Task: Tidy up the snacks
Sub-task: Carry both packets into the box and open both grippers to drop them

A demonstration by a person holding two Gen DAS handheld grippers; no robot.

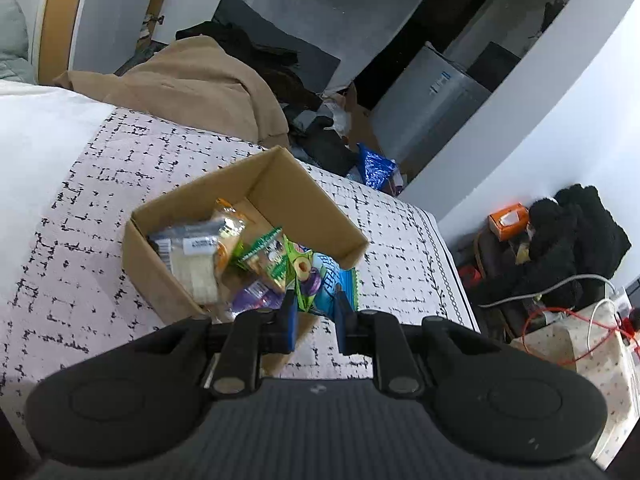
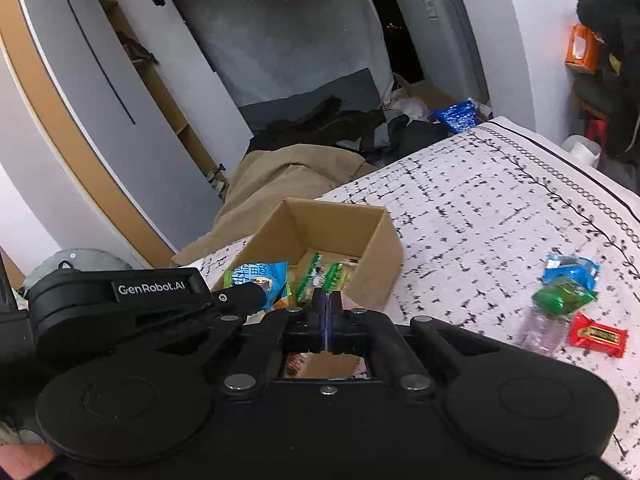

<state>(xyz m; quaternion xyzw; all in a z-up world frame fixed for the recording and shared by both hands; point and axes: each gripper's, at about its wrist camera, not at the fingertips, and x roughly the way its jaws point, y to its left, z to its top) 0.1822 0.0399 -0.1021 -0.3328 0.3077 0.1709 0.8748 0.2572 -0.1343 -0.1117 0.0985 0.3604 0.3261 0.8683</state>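
Open brown cardboard box (image 1: 256, 204) at frame centre on the patterned bedspread (image 1: 80, 200), holding snack packets. Left gripper (image 1: 316, 304) fingers pinch a blue-green packet (image 1: 320, 280) above it; right gripper (image 2: 327, 304) fingers pressed together, empty. Risk: the thin-edge pinch slips, dropping the packet outside.

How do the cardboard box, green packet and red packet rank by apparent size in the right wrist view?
1. cardboard box
2. green packet and red packet: they look alike, so no ranking.
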